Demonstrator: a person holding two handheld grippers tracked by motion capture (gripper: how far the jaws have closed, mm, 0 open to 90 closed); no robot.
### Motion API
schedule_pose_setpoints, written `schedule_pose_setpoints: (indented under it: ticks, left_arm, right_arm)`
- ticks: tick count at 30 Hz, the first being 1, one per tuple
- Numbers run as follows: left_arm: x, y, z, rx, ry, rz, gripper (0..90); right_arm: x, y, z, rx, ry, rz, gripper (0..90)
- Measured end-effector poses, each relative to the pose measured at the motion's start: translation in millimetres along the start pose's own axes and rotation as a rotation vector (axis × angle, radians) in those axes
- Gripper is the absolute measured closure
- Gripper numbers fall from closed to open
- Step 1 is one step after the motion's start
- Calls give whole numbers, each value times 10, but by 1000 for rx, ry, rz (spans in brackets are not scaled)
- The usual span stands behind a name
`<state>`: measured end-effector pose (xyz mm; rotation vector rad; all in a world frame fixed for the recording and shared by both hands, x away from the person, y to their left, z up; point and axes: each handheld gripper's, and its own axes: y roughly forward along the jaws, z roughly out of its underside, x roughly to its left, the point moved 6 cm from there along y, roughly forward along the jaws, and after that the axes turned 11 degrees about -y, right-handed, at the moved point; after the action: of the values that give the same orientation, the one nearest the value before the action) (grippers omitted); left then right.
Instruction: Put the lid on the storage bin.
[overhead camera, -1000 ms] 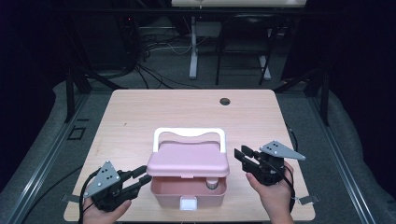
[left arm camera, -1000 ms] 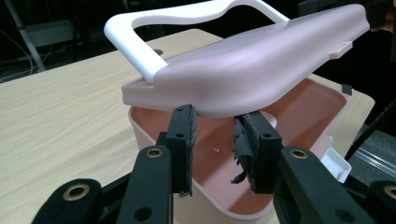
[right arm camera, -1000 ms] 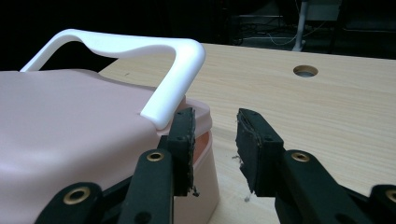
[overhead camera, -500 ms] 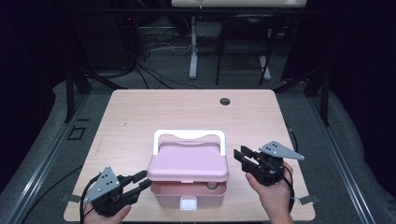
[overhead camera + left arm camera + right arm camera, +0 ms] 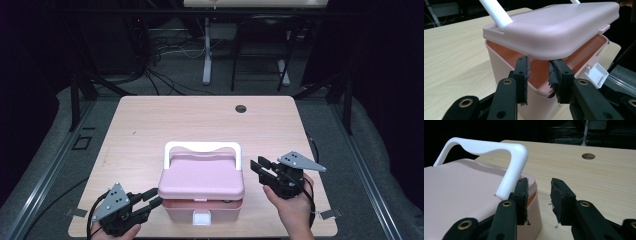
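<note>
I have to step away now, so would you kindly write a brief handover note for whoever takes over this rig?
Left gripper: open, jaws at the box's front-left corner, under the raised lid edge.
Right gripper: open, beside the box's right side, holding nothing.
Pink box sits near the table's front edge; lid ajar, front white latch undone, white handle towards the back.
Done: unlatched, lid partly lifted. Left: probably opening it fully.
</note>
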<state>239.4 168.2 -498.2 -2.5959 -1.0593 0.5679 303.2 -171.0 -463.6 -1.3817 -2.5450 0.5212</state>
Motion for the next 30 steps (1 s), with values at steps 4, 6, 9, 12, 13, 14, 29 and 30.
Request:
schedule_pose_setpoints:
  ticks: [4, 6, 9, 12, 13, 14, 29, 30]
  left_arm:
    - [10, 2, 26, 6, -4, 3, 685]
    - [13, 1, 42, 16, -5, -1, 686]
    - [18, 9, 68, 15, -8, 1, 686]
    - [28, 7, 86, 16, -12, 0, 686]
    - [30, 5, 90, 20, -13, 0, 686]
    - [32, 2, 99, 26, -16, -3, 686]
    - [45, 12, 193, 48, -20, -4, 695]
    - [44, 14, 198, 50, -23, -5, 695]
  right_arm:
    - [-3, 1, 0, -1, 1, -1, 666]
    - [-3, -1, 0, -2, 5, -2, 666]
    - [-9, -1, 1, -2, 7, -2, 666]
    - [-12, -3, 4, 0, 6, -1, 666]
    - [-13, -3, 4, 0, 7, -1, 666]
    - [-13, -3, 5, 0, 8, -2, 665]
    - [-15, 9, 13, -2, 12, -2, 660]
    - [-15, 8, 13, -2, 13, -2, 660]
